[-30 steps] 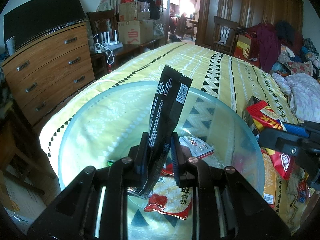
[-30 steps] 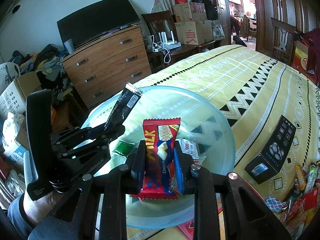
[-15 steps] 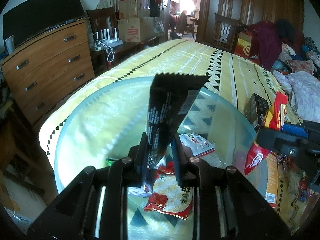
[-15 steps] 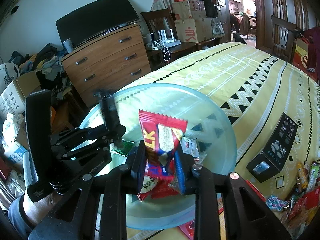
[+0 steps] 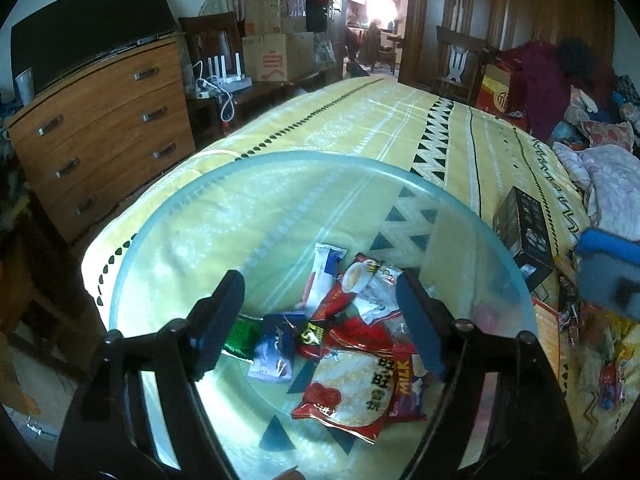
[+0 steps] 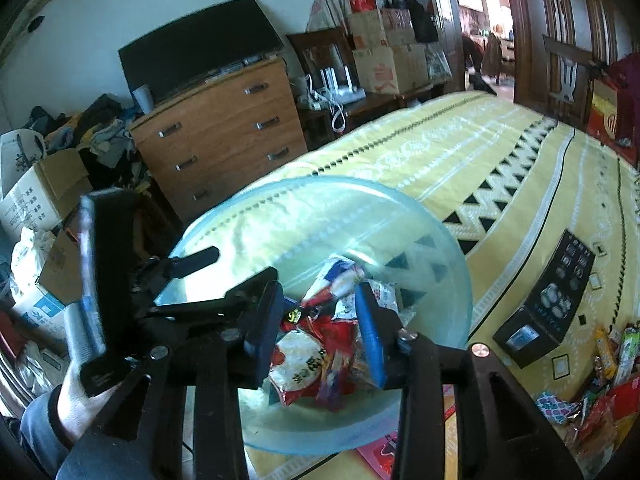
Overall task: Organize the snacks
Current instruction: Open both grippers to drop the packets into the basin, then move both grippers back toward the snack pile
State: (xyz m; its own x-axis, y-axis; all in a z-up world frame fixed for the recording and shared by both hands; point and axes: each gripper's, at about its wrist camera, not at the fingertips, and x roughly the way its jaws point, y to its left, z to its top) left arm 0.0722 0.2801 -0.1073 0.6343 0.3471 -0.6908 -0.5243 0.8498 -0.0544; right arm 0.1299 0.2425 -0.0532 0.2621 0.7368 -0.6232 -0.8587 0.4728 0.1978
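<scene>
A clear glass bowl (image 5: 280, 157) (image 6: 360, 185) sits on the yellow bedspread with several snack packets in it. Among them are a red rice cracker packet (image 5: 352, 388) (image 6: 298, 360), a red milk bar (image 5: 409, 390), a blue packet (image 5: 276, 344) and a green one (image 5: 240, 336). My left gripper (image 5: 320, 320) (image 6: 218, 278) hangs over the bowl with its jaws opening wide and nothing between them. My right gripper (image 6: 318, 332) hangs over the pile with its jaws opening; the pads touch no packet. In the left wrist view it is a blue blur (image 5: 608, 272) at the right.
A black box (image 5: 524, 228) (image 6: 548, 304) stands on the bed right of the bowl. Loose snacks (image 6: 600, 360) (image 5: 600, 360) lie at the bed's right edge. A wooden dresser (image 6: 224, 140) and cardboard boxes stand left, beyond the bed. A hand (image 6: 76, 396) holds the left gripper.
The left gripper opened and its black packet dropped into the bowl. The right gripper opened and its red milk bar fell onto the pile.
</scene>
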